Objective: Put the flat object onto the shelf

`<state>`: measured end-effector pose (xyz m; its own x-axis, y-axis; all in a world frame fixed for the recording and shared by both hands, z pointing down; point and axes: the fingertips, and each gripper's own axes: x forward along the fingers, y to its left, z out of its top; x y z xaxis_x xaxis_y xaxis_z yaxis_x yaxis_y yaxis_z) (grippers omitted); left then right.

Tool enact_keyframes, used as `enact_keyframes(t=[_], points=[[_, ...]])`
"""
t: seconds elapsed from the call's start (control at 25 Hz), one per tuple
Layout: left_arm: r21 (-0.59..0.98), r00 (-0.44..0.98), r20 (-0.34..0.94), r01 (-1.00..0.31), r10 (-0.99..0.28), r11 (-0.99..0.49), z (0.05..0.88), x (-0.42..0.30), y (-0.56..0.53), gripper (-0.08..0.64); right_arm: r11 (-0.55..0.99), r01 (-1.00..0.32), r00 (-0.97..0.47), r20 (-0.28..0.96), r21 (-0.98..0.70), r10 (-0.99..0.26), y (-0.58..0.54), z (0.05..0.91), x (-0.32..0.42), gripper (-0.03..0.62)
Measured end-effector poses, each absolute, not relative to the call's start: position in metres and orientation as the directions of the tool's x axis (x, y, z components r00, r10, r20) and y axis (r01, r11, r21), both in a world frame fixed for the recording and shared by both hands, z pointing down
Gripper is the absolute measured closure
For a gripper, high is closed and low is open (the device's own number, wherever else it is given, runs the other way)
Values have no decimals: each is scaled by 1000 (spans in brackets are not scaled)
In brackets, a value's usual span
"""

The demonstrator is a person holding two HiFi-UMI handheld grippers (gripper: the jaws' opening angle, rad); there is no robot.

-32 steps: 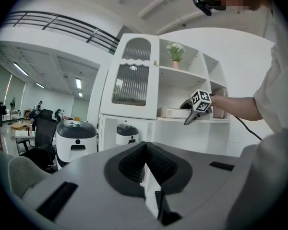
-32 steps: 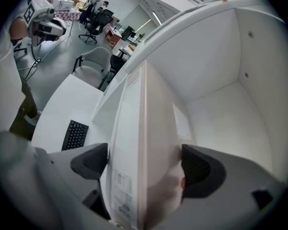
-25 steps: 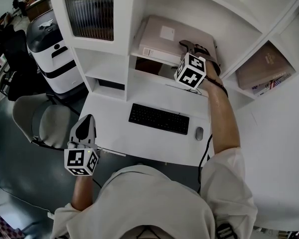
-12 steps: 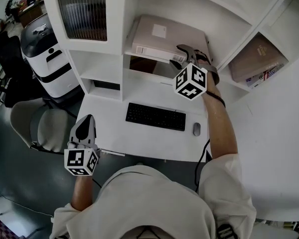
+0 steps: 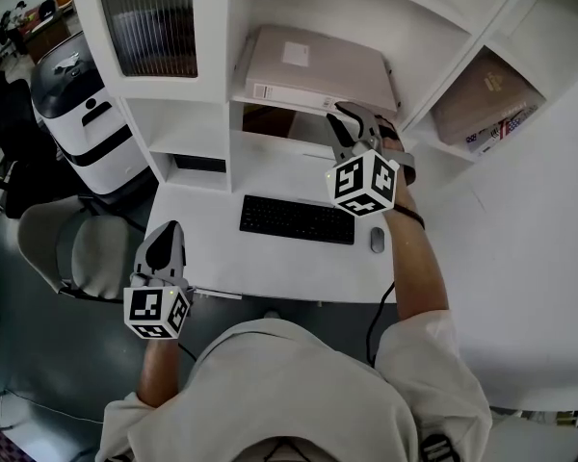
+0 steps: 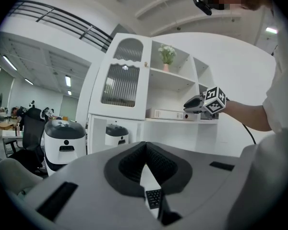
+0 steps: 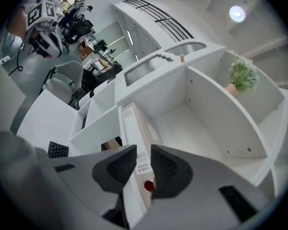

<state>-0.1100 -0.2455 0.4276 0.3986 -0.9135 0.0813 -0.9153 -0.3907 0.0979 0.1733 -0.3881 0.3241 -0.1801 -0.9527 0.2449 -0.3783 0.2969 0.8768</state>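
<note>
The flat object is a beige binder (image 5: 308, 65) lying flat on the white shelf (image 5: 270, 105) above the desk; its labelled spine (image 7: 134, 128) faces outward. My right gripper (image 5: 343, 123) hangs just in front of the binder's front right edge. Its jaws are closing, a narrow gap still shows, and nothing is between them. In the right gripper view (image 7: 144, 150) the spine lies beyond the fingertips. My left gripper (image 5: 164, 234) is held low off the desk's front left corner, tips together and empty (image 6: 145, 145).
A black keyboard (image 5: 297, 221) and a mouse (image 5: 377, 241) lie on the desk below the shelf. A grey chair (image 5: 67, 248) and a white-and-black machine (image 5: 77, 104) stand at the left. Books (image 5: 482, 104) fill the right compartment. A potted plant (image 7: 242, 75) stands on an upper shelf.
My right gripper has drawn back from over the binder toward the desk, off the shelf edge, and its jaws have narrowed. The binder stays on the shelf. The left gripper has not moved.
</note>
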Motion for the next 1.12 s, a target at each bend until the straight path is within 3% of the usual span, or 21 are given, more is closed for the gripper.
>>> enact_keyframes(t=[0.56,1.12], points=[[80,451,74,-892,-890,-445,419,-103,-238,568,172,-636,-151,97,752,-984,-333,320,189,588],[62,490,65,-872,-869,-486,412,-101,-234,568,63,-828,-83,-10,557,-996,-285,315,210,589]])
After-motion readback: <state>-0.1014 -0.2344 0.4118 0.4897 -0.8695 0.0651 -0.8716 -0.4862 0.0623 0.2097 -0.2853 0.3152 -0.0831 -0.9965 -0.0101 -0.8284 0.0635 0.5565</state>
